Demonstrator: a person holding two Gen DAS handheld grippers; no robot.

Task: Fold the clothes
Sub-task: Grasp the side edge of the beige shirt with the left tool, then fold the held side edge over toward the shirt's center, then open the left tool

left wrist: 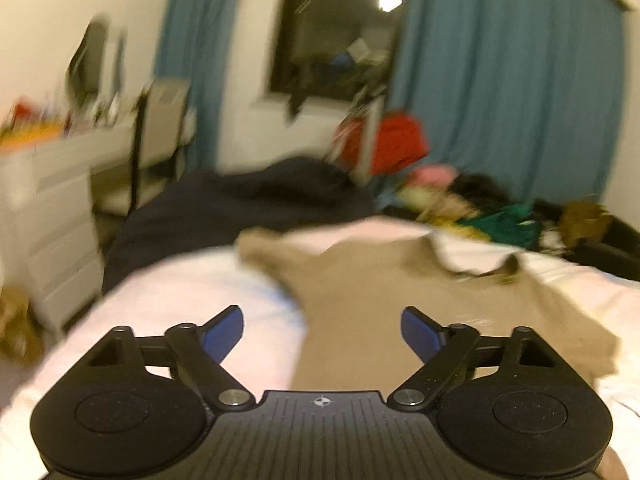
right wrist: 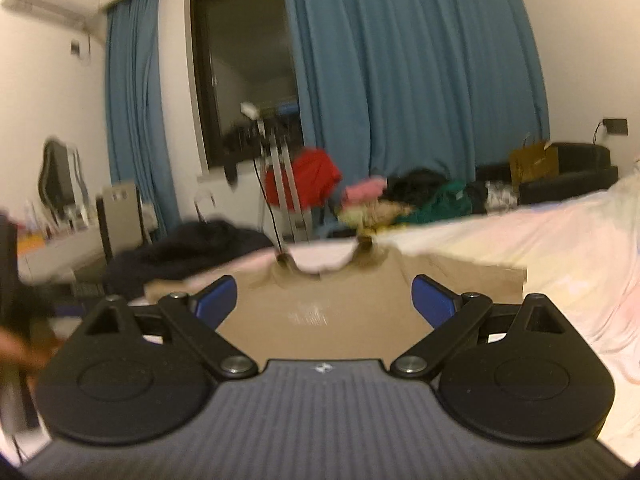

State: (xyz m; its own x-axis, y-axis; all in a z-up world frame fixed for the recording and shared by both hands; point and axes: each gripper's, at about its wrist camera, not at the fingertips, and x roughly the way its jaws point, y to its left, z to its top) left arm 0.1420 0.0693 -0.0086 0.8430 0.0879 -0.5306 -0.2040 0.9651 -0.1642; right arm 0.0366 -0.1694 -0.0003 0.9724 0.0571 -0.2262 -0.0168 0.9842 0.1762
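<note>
A tan T-shirt [left wrist: 420, 300] lay spread flat on the bed [left wrist: 192, 292], which was covered with a pale pink sheet. The shirt's neckline pointed toward the far edge of the bed, one sleeve reaching to the left and the other to the right. The left tool [left wrist: 322, 334] hovered over the shirt's near part with its blue pads [left wrist: 222, 334] spread wide and nothing between them. The right tool [right wrist: 324, 300] also stood wide apart above the shirt [right wrist: 320, 312], gripping nothing. Beyond the bed a heap of clothes [right wrist: 400, 200] in red, pink, green and black lay below the blue curtains [right wrist: 400, 72]. A dark blanket [left wrist: 240, 204] was bunched at the far left corner, near a white dresser [left wrist: 52, 208].
</note>
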